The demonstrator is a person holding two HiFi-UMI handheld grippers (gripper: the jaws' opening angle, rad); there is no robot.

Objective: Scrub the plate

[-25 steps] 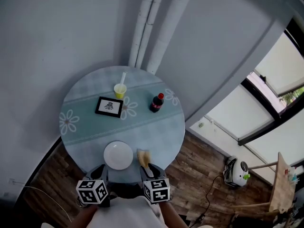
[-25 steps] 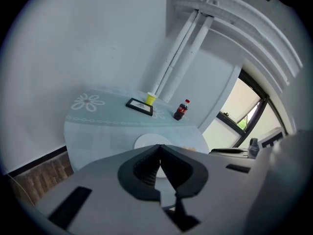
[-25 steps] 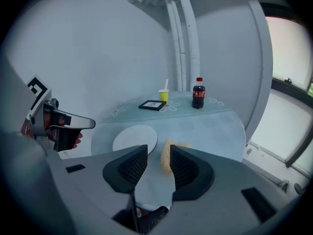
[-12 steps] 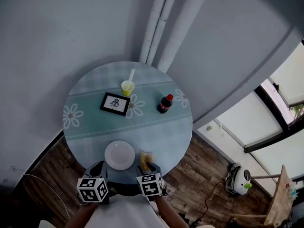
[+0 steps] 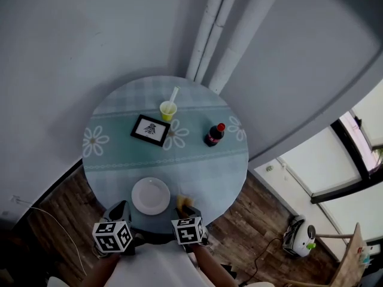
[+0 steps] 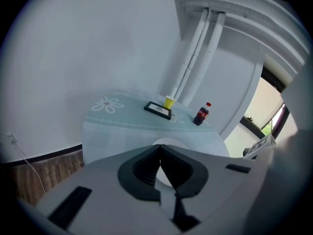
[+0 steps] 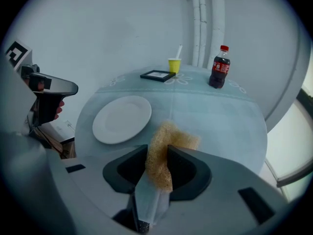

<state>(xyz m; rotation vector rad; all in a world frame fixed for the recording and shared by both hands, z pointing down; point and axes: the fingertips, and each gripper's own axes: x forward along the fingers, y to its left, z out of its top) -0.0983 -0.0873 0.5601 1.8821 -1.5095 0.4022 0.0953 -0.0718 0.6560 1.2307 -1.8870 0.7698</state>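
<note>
A white plate lies on the near part of the round table, and in the right gripper view the plate is to the left of the jaws. A yellow-brown sponge sits between the jaws of my right gripper, which are closing and press on it. In the head view the sponge is just right of the plate, at the right gripper. My left gripper hovers off the table's near edge, left of the plate. Its jaws are shut and hold nothing.
Further back on the teal flowered cloth stand a yellow cup with a straw, a black picture frame and a cola bottle. White pipes run up the wall behind. Wooden floor surrounds the table.
The head view has swung, so the table sits further right in the picture. Both grippers stay at the near edge, with the sponge still at the right one.
</note>
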